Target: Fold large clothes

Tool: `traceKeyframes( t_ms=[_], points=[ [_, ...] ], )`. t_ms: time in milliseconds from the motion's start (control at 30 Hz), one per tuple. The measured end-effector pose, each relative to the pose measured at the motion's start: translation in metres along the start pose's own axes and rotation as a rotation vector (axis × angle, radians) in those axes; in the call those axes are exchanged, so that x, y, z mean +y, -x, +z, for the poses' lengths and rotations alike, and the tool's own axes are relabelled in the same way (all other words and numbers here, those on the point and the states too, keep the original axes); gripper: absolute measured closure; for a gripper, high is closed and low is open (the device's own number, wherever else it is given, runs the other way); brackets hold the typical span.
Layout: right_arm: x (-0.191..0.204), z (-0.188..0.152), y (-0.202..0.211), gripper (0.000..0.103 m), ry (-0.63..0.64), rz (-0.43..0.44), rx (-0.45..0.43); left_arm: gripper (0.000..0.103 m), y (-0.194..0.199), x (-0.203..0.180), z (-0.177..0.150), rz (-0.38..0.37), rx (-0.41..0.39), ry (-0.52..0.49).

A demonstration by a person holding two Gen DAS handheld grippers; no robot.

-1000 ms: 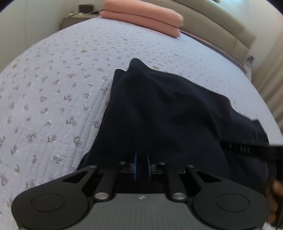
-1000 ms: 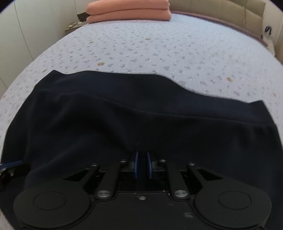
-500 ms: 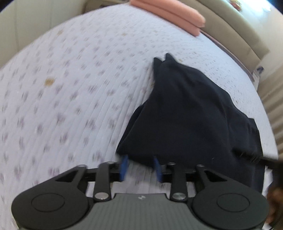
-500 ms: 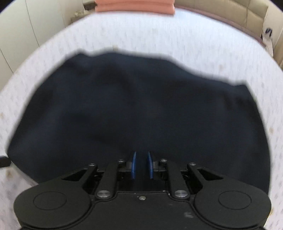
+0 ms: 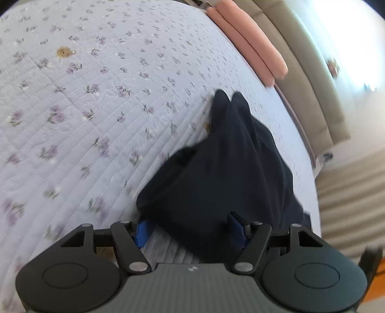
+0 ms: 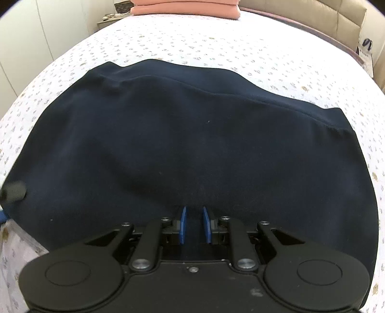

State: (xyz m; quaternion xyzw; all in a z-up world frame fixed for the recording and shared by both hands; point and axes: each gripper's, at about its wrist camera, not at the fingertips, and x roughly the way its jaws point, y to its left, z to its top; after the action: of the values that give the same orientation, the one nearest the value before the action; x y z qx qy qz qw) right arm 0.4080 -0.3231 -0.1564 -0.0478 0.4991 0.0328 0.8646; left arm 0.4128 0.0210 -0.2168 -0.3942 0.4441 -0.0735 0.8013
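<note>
garment: dark navy garment (image 6: pixel 187 149), folded, lying flat on the bed, nearer the near edge than the headboard end
bed: quilted floral bedspread (image 5: pixel 91 101) bare on all sides of the garment
garment far edge: two layers show in the right wrist view, the top layer's edge set just back from the lower one
garment left end: rumpled and bunched in the left wrist view, two corners poking up toward the headboard end
left gripper (image 5: pixel 190 232): jaws opening, spread wide; the garment's near corner lies between the blue pads but they are not pressing on it, released
right gripper (image 6: pixel 195 225): jaws opening, a narrow gap between the pads; dark cloth sits in that gap, pads look just clear of it, no clamp
pillows: stack of pink pillows (image 6: pixel 185 8) at the headboard end, well apart from the garment
headboard: beige padded headboard (image 5: pixel 310 79) behind the pillows
</note>
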Motion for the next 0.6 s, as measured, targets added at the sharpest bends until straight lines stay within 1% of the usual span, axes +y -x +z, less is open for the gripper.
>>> traceKeyframes(
  t_ms=[133, 233, 300, 367, 433, 467, 500, 533, 567, 600],
  points=[
    [0.0, 0.0, 0.0, 0.083, 0.0, -0.005, 0.001, 0.034, -0.016, -0.003, 0.01, -0.017, -0.06, 0.064],
    [-0.003, 0.005, 0.005, 0.083, -0.029, 0.008, -0.002, 0.032, -0.024, -0.008, 0.012, -0.002, -0.097, 0.062],
    [-0.008, 0.012, 0.016, 0.083, -0.064, 0.02, -0.052, 0.029, -0.025, -0.012, 0.012, 0.006, -0.111, 0.059],
    [-0.008, 0.029, 0.022, 0.083, -0.056, -0.011, -0.131, 0.029, -0.027, -0.017, 0.011, 0.019, -0.117, 0.045],
    [-0.004, 0.053, 0.017, 0.083, -0.026, -0.05, -0.211, 0.03, -0.027, -0.02, 0.01, 0.031, -0.116, 0.027],
    [-0.004, 0.066, 0.009, 0.083, -0.026, -0.06, -0.258, 0.031, -0.027, -0.022, 0.01, 0.043, -0.112, 0.013],
    [-0.004, 0.077, -0.002, 0.083, -0.037, -0.065, -0.283, 0.036, -0.028, -0.026, 0.01, 0.06, -0.106, -0.009],
    [-0.007, 0.088, -0.017, 0.083, -0.059, -0.071, -0.286, 0.043, -0.028, -0.028, 0.01, 0.081, -0.101, -0.042],
    [-0.011, 0.095, -0.031, 0.083, -0.086, -0.067, -0.273, 0.048, -0.028, -0.031, 0.01, 0.094, -0.096, -0.075],
    [-0.017, 0.102, -0.048, 0.083, -0.128, -0.054, -0.244, 0.056, -0.03, -0.032, 0.011, 0.096, -0.09, -0.098]
  ],
)
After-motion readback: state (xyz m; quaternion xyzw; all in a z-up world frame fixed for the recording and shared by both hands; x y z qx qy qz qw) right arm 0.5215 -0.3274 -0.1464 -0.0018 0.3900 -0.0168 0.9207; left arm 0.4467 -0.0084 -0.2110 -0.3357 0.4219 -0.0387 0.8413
